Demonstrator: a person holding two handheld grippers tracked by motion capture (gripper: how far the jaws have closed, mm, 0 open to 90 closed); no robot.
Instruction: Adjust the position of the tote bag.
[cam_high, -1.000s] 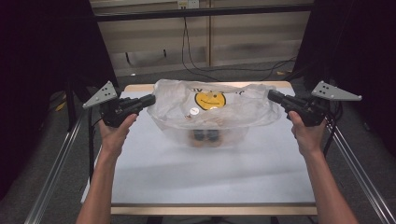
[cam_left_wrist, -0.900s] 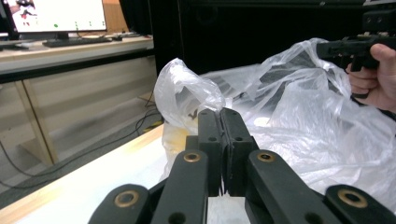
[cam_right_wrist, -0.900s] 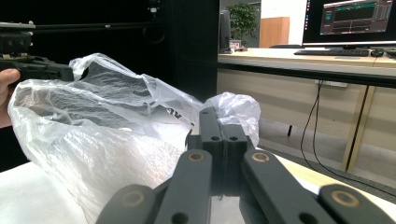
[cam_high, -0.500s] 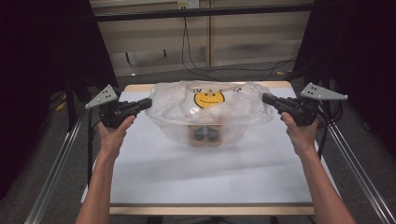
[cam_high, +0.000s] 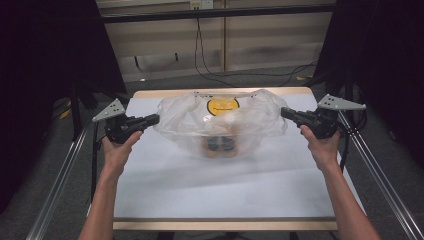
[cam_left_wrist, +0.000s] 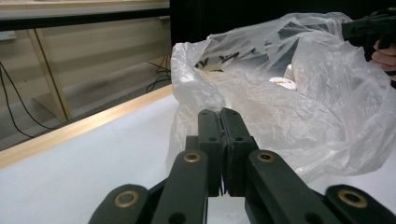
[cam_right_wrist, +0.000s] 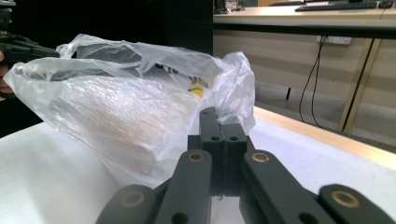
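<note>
A clear plastic bag (cam_high: 220, 122) with a yellow round print hangs stretched between my two grippers over the white table (cam_high: 200, 190). Its bottom sits at or just above the sheet. Inside lie dark items and a brownish box (cam_high: 220, 146), and a white round lid (cam_left_wrist: 282, 83). My left gripper (cam_high: 156, 119) is shut on the bag's left edge, jaws pressed together (cam_left_wrist: 222, 114) on the bag (cam_left_wrist: 299, 116). My right gripper (cam_high: 284, 113) is shut on the right edge (cam_right_wrist: 220, 116) of the bag (cam_right_wrist: 121, 116). Each gripper view shows the other gripper beyond the bag: the right gripper (cam_left_wrist: 348, 30), the left gripper (cam_right_wrist: 51, 52).
The table has a wooden rim (cam_high: 220, 225) at front and back. Metal rails (cam_high: 60, 185) run along both sides. Black cables (cam_high: 210, 65) lie on the floor behind the table, in front of a pale wall. Dark curtains stand left and right.
Both hands have sunk a little, and the bag has come down with them toward the table. Both grips on the bag's edges are unchanged.
</note>
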